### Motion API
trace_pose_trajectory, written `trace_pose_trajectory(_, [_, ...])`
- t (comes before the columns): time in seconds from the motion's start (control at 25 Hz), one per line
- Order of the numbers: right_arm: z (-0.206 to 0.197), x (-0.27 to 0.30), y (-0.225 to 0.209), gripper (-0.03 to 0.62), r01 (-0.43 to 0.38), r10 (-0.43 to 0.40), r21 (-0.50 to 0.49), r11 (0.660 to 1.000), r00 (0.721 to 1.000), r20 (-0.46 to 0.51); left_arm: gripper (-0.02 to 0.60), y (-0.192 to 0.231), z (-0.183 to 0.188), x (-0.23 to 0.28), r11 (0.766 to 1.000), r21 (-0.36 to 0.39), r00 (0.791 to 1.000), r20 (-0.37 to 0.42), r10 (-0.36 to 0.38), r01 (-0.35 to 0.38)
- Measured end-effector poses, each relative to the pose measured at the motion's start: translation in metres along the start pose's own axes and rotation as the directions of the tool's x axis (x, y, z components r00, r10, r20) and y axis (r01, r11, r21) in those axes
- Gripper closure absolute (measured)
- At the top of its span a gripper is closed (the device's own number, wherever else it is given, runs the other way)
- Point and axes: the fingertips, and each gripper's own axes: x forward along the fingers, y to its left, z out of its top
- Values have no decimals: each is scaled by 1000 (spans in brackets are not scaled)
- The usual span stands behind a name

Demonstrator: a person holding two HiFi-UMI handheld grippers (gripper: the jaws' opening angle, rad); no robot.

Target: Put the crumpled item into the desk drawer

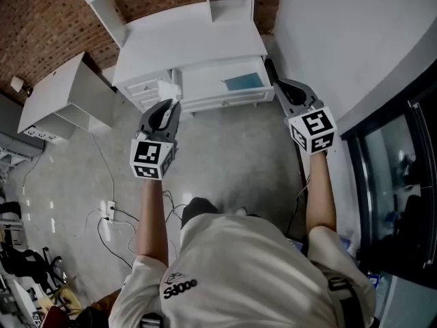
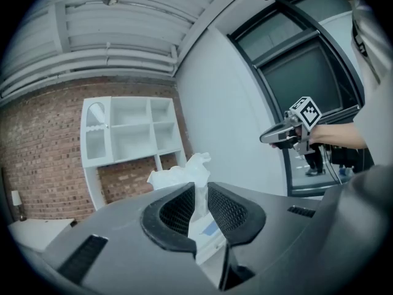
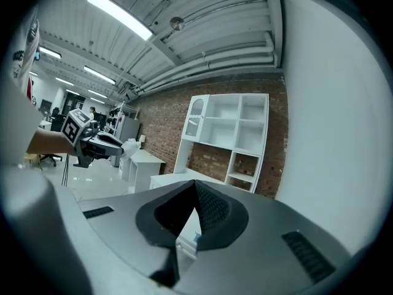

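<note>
A white crumpled item [image 1: 166, 89] [image 2: 182, 173] is pinched between the jaws of my left gripper [image 1: 170, 106] [image 2: 198, 196], its top sticking out above the fingertips. The gripper holds it in the air just left of the open desk drawer [image 1: 225, 102], near the drawer's left front corner. The white drawer is pulled out from the white desk [image 1: 191, 39] and has a blue flat thing [image 1: 244, 82] lying in it. My right gripper [image 1: 272, 71] [image 3: 195, 188] hovers at the drawer's right end, jaws shut with nothing between them. Each gripper shows in the other's view: the right gripper [image 2: 288, 134], the left gripper [image 3: 92, 141].
A white shelf hutch [image 2: 132, 131] [image 3: 230, 134] stands on the desk against a brick wall. A low white cabinet [image 1: 61, 94] sits to the left. A power strip with cables [image 1: 109, 210] lies on the floor. A white wall and a dark glass door [image 1: 396, 176] close the right side.
</note>
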Motion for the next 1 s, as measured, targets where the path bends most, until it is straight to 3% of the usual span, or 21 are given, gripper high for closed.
trace_pose_trajectory(0.48, [-13, 82, -30, 599, 2, -2, 0, 1000, 999, -40, 508, 59, -16, 82, 999, 20, 999, 33, -30, 30])
trace_pose_trajectory(0.76, [-12, 174, -49, 599, 17, -18, -14, 1000, 995, -95, 508, 138, -33, 144, 999, 28, 998, 40, -46, 45])
trace_pose_trajectory(1.0, [2, 237, -67, 600, 66, -69, -30, 997, 994, -85, 508, 203, -49, 187, 999, 6, 998, 34, -46, 45])
